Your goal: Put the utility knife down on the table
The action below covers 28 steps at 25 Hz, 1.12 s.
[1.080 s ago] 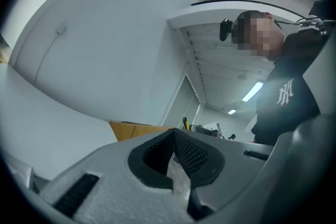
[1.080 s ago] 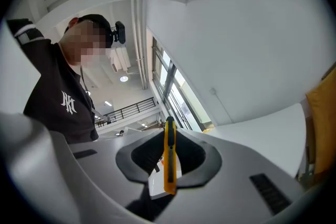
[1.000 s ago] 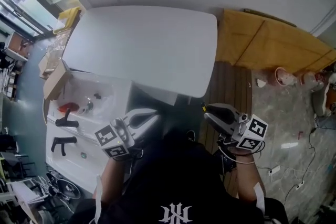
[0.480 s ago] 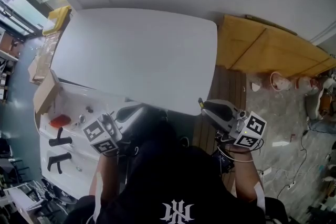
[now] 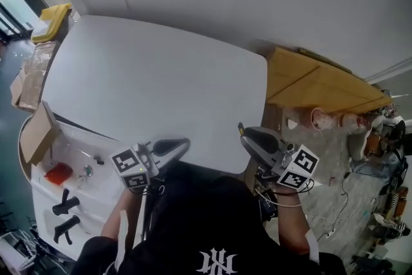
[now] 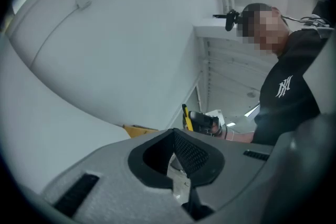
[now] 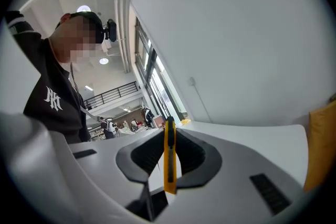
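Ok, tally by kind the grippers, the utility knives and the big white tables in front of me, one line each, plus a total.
Grippers: 2, the left gripper and the right gripper
Utility knives: 1, the yellow utility knife, clamped in the right gripper
Big white tables: 1, the table
Total: 4

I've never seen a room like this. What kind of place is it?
Probably a workshop or lab: a big white table, cardboard boxes beside it, and cables trailing across the floor.
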Each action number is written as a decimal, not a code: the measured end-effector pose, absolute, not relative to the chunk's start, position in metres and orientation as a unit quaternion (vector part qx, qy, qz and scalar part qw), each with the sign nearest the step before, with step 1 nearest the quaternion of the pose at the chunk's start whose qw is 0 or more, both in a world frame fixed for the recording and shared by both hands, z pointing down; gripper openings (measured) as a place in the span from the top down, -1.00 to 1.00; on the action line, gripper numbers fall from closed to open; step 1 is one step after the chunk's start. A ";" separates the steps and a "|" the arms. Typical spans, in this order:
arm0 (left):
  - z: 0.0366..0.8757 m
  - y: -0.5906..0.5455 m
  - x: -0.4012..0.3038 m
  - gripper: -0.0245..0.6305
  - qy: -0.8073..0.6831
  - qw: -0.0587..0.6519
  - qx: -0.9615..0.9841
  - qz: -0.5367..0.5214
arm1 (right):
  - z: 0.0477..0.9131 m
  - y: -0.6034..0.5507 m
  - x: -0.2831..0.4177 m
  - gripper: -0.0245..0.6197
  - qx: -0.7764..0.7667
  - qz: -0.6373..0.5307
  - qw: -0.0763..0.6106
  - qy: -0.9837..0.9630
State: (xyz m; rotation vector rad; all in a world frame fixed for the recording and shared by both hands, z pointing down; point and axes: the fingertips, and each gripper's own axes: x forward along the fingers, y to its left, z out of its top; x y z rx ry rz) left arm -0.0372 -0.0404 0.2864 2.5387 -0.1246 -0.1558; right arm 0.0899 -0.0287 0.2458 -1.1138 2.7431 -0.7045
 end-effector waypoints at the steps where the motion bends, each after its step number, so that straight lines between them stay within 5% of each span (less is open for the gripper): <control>1: 0.295 -0.050 -0.039 0.91 -0.047 0.301 0.951 -0.056 | 0.252 -0.040 0.086 0.75 -0.372 -0.232 0.040 0.898; 14: 0.388 -0.129 0.000 0.91 -0.157 0.338 0.926 -0.055 | 0.388 -0.169 0.124 0.75 -0.330 -0.287 -0.028 0.899; 28: 0.504 -0.177 0.021 0.91 -0.308 0.278 0.909 0.028 | 0.576 -0.234 0.113 0.75 -0.207 -0.143 -0.320 0.914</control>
